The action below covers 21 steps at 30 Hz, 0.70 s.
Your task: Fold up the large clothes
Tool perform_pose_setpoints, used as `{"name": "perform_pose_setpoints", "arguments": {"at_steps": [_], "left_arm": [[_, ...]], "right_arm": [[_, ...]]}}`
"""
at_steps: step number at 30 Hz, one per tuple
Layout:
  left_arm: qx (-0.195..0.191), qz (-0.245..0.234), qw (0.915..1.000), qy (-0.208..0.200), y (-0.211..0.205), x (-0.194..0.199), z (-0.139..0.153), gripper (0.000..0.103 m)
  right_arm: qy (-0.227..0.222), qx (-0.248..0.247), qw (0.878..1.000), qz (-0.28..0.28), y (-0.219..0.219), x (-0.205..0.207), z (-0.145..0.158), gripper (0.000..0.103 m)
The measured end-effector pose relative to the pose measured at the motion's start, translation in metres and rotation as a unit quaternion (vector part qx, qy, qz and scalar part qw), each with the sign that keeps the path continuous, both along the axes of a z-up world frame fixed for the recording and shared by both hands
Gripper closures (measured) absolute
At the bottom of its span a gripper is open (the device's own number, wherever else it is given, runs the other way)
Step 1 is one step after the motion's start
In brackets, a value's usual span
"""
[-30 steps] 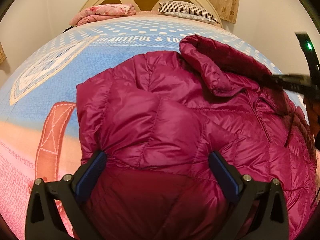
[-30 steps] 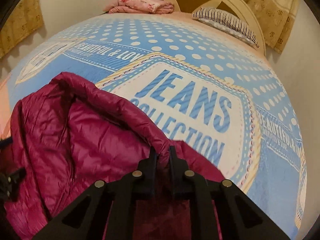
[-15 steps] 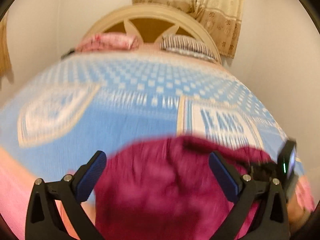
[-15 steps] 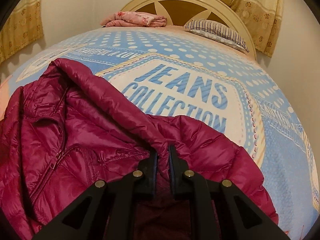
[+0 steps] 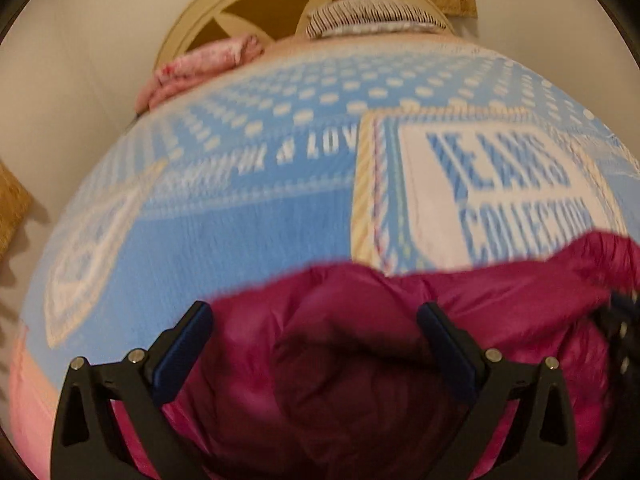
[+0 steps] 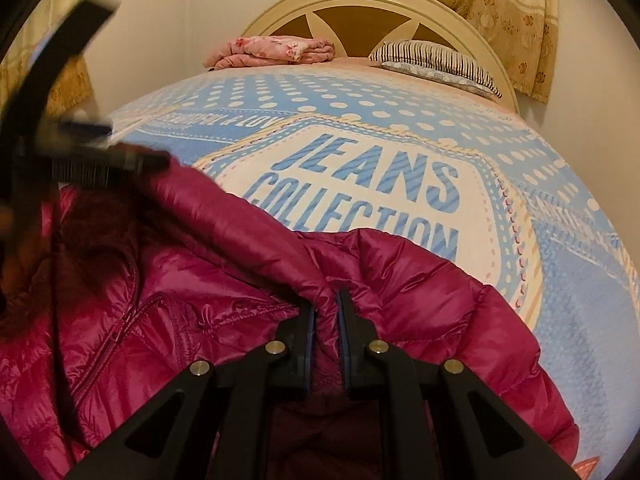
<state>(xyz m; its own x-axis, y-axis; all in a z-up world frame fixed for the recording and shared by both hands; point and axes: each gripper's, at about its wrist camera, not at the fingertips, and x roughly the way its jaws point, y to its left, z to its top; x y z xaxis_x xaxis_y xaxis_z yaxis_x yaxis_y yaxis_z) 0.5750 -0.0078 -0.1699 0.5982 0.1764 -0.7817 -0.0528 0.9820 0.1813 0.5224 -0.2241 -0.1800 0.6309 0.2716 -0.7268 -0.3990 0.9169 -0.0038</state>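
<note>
A magenta puffer jacket (image 6: 192, 320) lies on the bed; it also shows low in the blurred left wrist view (image 5: 340, 340). My right gripper (image 6: 325, 310) is shut on a fold of the jacket, with the fabric pinched between its jaws. My left gripper (image 5: 316, 320) is open, its blue-padded fingers wide apart with the jacket's edge lying between and below them. The left gripper also shows blurred at the upper left of the right wrist view (image 6: 80, 152), above the jacket's left part.
The bed carries a blue spread (image 6: 400, 128) printed "JEANS COLLECTION". A folded pink blanket (image 6: 276, 50) and a striped pillow (image 6: 436, 64) lie at the cream headboard (image 6: 360, 4). Curtains (image 6: 500, 12) hang at the back right. Walls close both sides.
My left gripper has swung from over the jacket's back toward its far edge, staying open. My right gripper stays shut on the fold and the jacket has shifted nearer it.
</note>
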Motion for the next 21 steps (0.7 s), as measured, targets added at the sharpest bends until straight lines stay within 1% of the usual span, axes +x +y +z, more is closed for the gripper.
{"name": "perform_pose_setpoints", "arguments": {"at_steps": [2, 6, 8, 10, 11, 12, 13, 14, 15, 16, 18, 19, 20, 21], "left_arm": [[-0.008, -0.002, 1.0000, 0.002, 0.000, -0.006, -0.007, 0.000], [-0.026, 0.002, 0.9996, 0.012, -0.001, -0.001, -0.017, 0.000], [-0.040, 0.004, 0.9991, 0.009, 0.000, -0.001, -0.016, 0.000], [-0.063, 0.004, 0.9980, 0.005, 0.004, -0.002, -0.018, 0.000], [-0.072, 0.005, 0.9974, 0.005, 0.006, -0.001, -0.019, 0.000], [-0.079, 0.006, 0.9968, 0.005, 0.009, -0.001, -0.020, 0.000], [-0.084, 0.007, 0.9964, 0.005, 0.011, -0.001, -0.021, 0.000], [-0.086, 0.008, 0.9963, 0.004, 0.011, 0.000, -0.021, 0.000], [-0.084, 0.009, 0.9964, 0.004, 0.010, 0.001, -0.021, 0.000], [-0.083, 0.009, 0.9965, 0.004, 0.009, 0.001, -0.022, 0.000], [-0.084, 0.008, 0.9965, 0.004, 0.009, 0.001, -0.022, 0.000], [-0.085, 0.008, 0.9963, 0.004, 0.009, 0.001, -0.022, 0.000], [-0.087, 0.008, 0.9962, 0.005, 0.009, 0.001, -0.022, 0.000], [-0.088, 0.008, 0.9960, 0.005, 0.009, 0.001, -0.023, 0.000]], "right_arm": [[0.001, 0.004, 1.000, 0.000, 0.000, 0.000, 0.000, 0.093], [-0.004, -0.007, 1.000, 0.000, 0.004, -0.001, 0.000, 0.093], [-0.006, -0.010, 1.000, 0.001, 0.005, -0.001, 0.001, 0.092], [0.004, 0.006, 1.000, 0.002, 0.000, -0.001, 0.005, 0.092], [0.009, 0.021, 1.000, -0.001, -0.004, -0.003, 0.008, 0.090], [0.011, 0.036, 0.999, -0.008, -0.008, -0.007, 0.015, 0.085], [0.008, 0.050, 0.999, -0.013, -0.011, -0.011, 0.022, 0.083], [0.002, 0.068, 0.998, -0.017, -0.014, -0.016, 0.031, 0.080], [-0.009, 0.099, 0.995, -0.027, -0.018, -0.022, 0.044, 0.078], [-0.013, 0.118, 0.992, -0.035, -0.019, -0.024, 0.053, 0.078], [-0.008, 0.145, 0.988, -0.056, -0.014, -0.020, 0.069, 0.078], [-0.001, 0.150, 0.987, -0.059, -0.008, -0.016, 0.073, 0.078], [0.005, 0.144, 0.988, -0.058, -0.001, -0.011, 0.073, 0.078], [0.015, 0.120, 0.991, -0.060, 0.010, -0.002, 0.068, 0.078]]}}
